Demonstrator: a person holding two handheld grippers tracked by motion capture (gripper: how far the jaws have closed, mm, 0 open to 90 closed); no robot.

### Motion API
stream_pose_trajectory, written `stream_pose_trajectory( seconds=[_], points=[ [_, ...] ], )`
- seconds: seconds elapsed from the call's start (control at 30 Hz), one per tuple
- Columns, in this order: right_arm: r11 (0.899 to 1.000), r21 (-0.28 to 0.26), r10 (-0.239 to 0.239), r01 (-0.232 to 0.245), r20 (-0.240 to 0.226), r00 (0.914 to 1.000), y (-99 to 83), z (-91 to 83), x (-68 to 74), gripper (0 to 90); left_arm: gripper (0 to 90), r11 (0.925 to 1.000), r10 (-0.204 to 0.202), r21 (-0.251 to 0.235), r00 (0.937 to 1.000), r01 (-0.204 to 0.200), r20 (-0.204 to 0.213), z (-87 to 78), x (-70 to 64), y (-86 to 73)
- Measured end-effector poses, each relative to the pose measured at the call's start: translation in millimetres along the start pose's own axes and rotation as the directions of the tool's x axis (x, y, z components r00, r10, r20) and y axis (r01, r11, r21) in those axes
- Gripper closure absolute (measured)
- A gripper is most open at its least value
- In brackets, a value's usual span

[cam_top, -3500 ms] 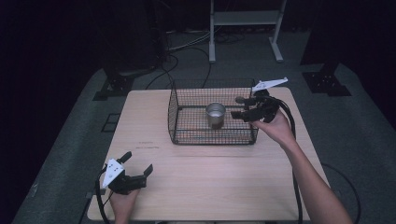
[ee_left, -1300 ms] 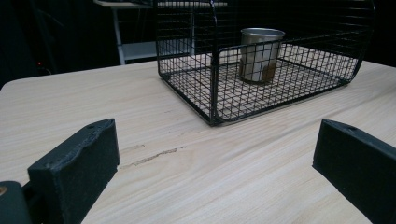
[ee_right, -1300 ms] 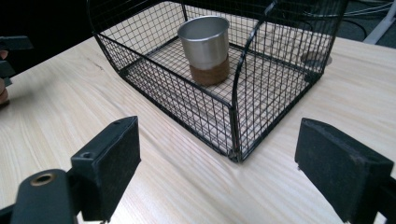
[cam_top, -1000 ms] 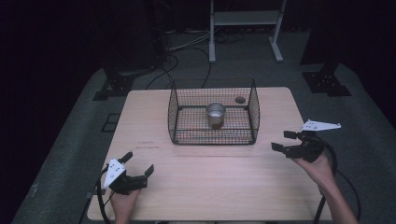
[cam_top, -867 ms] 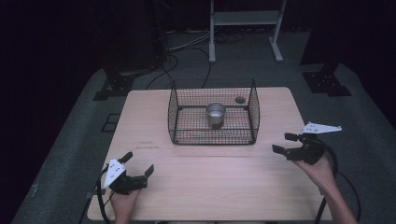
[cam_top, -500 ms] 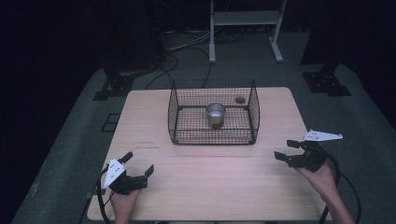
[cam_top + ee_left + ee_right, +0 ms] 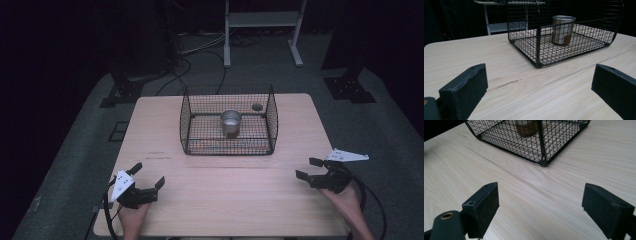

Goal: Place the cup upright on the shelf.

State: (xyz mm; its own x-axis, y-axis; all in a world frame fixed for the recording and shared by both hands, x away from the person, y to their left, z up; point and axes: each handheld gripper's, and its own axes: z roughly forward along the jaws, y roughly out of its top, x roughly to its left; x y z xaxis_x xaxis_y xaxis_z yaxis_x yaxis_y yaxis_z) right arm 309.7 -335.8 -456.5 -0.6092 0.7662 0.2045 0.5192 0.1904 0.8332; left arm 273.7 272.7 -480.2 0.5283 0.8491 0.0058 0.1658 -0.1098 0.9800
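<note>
The cup stands upright inside the basket at the frame's upper centre, so the placing looks done (little seems left). Both grippers, left and right, rest released and empty at the lower corners.

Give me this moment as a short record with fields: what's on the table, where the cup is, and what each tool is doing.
surface: wooden table
container: black wire basket, open at the top, on the far middle of the table
cup: metal cup, upright inside the basket
small item: dark round object by the basket's far right corner; too small to identify
left tool: open, holding nothing, at the near left of the table
right tool: open, holding nothing, at the near right edge
contact: neither tool touches the basket or cup
</note>
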Motion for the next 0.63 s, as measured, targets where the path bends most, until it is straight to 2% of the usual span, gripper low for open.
stream_pose_trajectory(
  seconds=[0.4,0.63],
  points=[
    [1.000,-0.002,-0.008,0.008,0.009,0.9999,-24.6,1.1,11.3,13.3,0.0,1.0000,0.005,0.004,1.0000,-0.005,-0.003,0.2,-0.2,0.0],
    [0.999,-0.052,-0.006,0.007,0.017,0.9998,-34.4,-1.8,21.8,13.3,0.0,1.0000,0.005,0.004,1.0000,-0.005,-0.005,0.0,-0.1,-0.1]
  ],
)
